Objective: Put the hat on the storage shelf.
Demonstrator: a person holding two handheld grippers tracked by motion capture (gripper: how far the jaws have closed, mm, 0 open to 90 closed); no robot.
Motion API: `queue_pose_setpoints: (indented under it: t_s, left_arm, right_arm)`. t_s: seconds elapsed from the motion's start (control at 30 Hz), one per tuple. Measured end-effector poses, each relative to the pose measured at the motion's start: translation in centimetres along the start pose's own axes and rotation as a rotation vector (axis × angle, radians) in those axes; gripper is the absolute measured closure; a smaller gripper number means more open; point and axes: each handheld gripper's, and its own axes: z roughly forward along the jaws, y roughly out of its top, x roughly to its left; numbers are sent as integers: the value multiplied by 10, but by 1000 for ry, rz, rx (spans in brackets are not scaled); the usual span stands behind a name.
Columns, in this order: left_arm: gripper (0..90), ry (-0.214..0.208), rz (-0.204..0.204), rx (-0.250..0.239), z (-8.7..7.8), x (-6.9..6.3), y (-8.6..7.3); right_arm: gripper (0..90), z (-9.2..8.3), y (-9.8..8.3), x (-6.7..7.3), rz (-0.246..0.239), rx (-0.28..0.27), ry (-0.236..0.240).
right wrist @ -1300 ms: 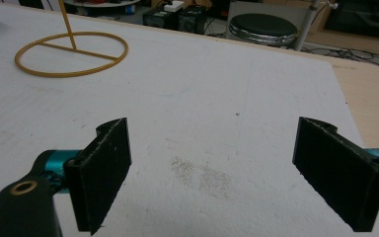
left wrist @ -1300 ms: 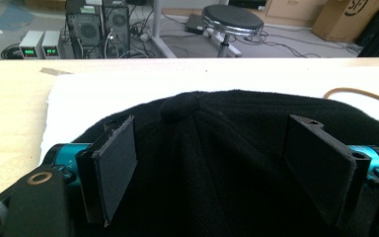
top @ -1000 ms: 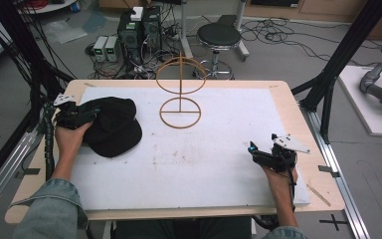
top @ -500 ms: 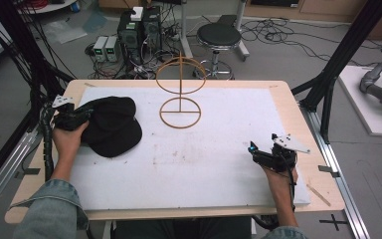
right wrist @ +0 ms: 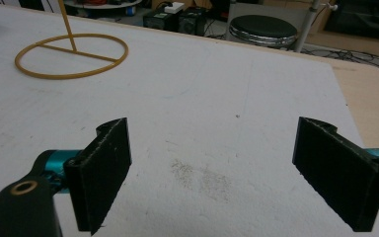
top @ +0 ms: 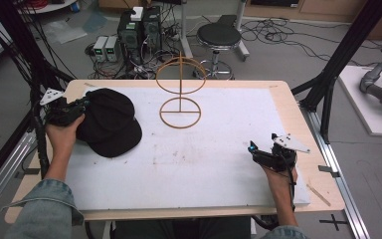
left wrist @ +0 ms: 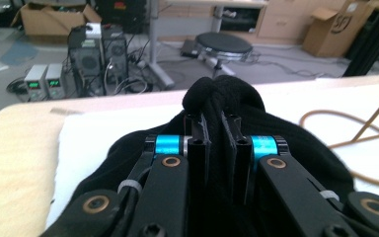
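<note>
Broadly, a wooden table carries a white mat that covers most of its top, faintly scuffed near the middle. On the mat's left part lies a black cap — soft, knitted-looking fabric in the left gripper view, crown bunched upward. Toward the far middle of the mat stands a tan wire stand: a flat ring base, an upright rod, a second ring set vertically on top. It sits just beside the cap's right edge, not touching it as far as the high view tells. The left gripper, held in the person's left hand, is at the cap's left side; its jaws are nearly together with a fold of black fabric pinched between them, the cloth rising in a knot past the jaw tips. The right gripper rests low over the mat's near right part, well apart from cap and stand — jaws spread wide, bare mat between them, nothing held. A thin wooden stick lies on the table's near right corner, off the mat.
</note>
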Motion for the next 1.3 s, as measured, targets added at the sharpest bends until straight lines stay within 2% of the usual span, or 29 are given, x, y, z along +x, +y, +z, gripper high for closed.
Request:
queue_pose_setpoints:
  t_s: [0.13, 0.57, 0.7, 0.8, 0.93, 0.97, 1.03, 1.3]
  left_arm:
    - [831, -28, -14, -46, -5, -5, 9]
    - [831, -69, -8, -102, -18, -8, 33]
    - [830, -93, -13, -143, -24, -8, 45]
    - [830, -107, -8, -154, -26, -9, 52]
    - [830, -136, -3, -192, -31, -15, 69]
    - [831, -136, -3, -192, -31, -15, 69]
    - [830, -165, -7, -213, -34, -19, 80]
    - [830, -221, 23, -268, -39, -37, 110]
  right_arm:
    - [147, 0, 0, -1, -1, -5, 0]
    - [147, 1, 0, -2, 1, -5, -2]
    - [147, 1, 0, -3, 13, -6, 2]
    - [146, 2, 0, -3, 7, -8, 4]
    - [146, 2, 0, -3, 10, -7, 7]
    - [146, 2, 0, -4, 8, -8, 7]
    - [147, 1, 0, -4, 7, -8, 3]
    - [147, 2, 0, -4, 0, -10, 3]
